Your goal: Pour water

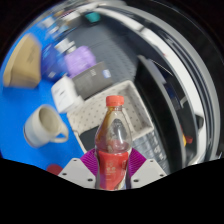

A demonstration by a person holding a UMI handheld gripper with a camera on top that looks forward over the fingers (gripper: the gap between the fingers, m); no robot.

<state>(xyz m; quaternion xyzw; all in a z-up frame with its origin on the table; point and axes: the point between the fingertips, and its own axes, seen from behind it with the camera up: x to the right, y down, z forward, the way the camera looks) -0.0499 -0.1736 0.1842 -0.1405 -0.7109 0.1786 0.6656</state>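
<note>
Bright blue tabletop fills the near side of the scene, everything else sits on or past it. Beyond the bottle to the far side there's a dark curved chair-like frame with a pale rim, partly blurred, can't tell exactly what it is. Under and behind the bottle, a brown cardboard sheet lies flat on the blue surface. Clear plastic bottle with a red cap and red liquid in the lower part stands upright between the fingers, label band around the middle, liquid level roughly up to the shoulder. Gripper is clenched on that bottle: both magenta pads press against its lower body, one per side, no gap visible at either side. White-grey finger plates flare out below the pads. White ceramic mug with a handle sits on the blue top beside the bottle, well apart from it, tilted in this wide lens so its open mouth faces the camera; inside looks dark, contents unclear. Further back, a white boxy container, a tan rounded object and a purple-lidded small item sit apart from each other. Smaller clutter behind them is too blurred to name.
</note>
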